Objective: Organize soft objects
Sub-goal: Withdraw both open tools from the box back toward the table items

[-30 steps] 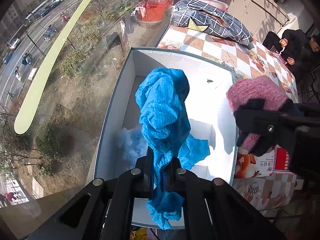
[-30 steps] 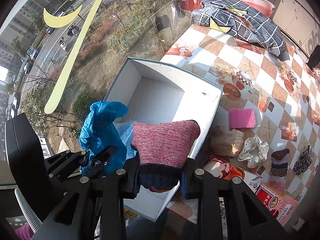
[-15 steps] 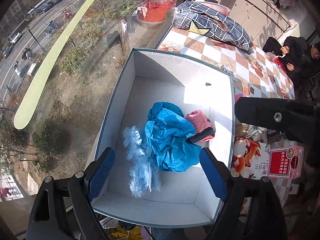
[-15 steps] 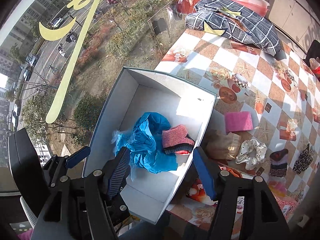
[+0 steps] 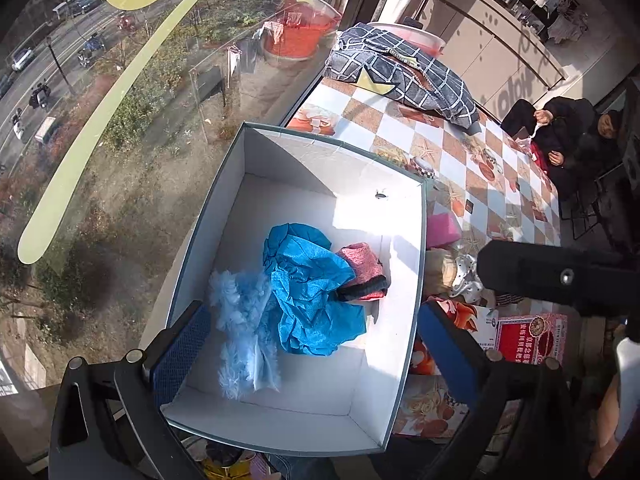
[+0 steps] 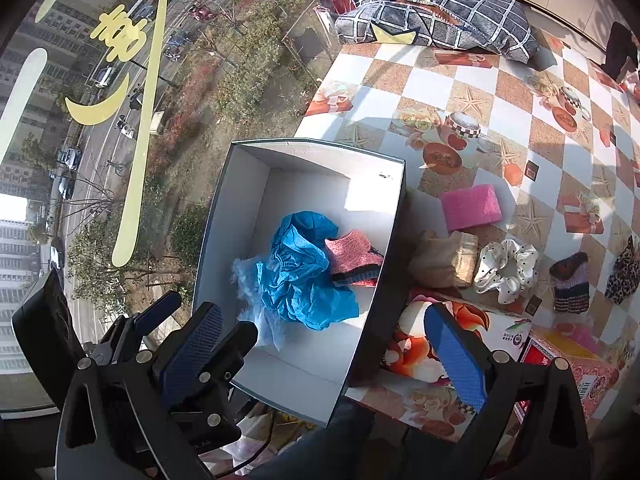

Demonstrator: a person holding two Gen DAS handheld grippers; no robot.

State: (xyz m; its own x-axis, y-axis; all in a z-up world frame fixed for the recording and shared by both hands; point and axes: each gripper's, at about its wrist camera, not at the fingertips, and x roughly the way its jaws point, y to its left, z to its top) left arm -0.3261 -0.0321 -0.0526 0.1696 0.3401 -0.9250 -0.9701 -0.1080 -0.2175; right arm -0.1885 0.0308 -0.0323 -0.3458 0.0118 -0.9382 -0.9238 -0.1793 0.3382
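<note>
White box (image 5: 240,168) holding blue cloth (image 5: 310,292), pink knit piece (image 5: 362,270), pale fluffy item (image 5: 240,320), left gripper (image 5: 312,354) and right gripper (image 6: 324,346) above, jaws spread wide, empty

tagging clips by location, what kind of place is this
Probably a room in a home or small shop, several floors above a street. A table with a checkered printed cloth stands against a big window overlooking the road, with cabinets behind and a person sitting nearby.

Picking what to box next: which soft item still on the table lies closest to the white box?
The beige knitted piece, right beside the white cardboard box. The pink sponge block and white dotted scrunchie sit farther out.
</note>
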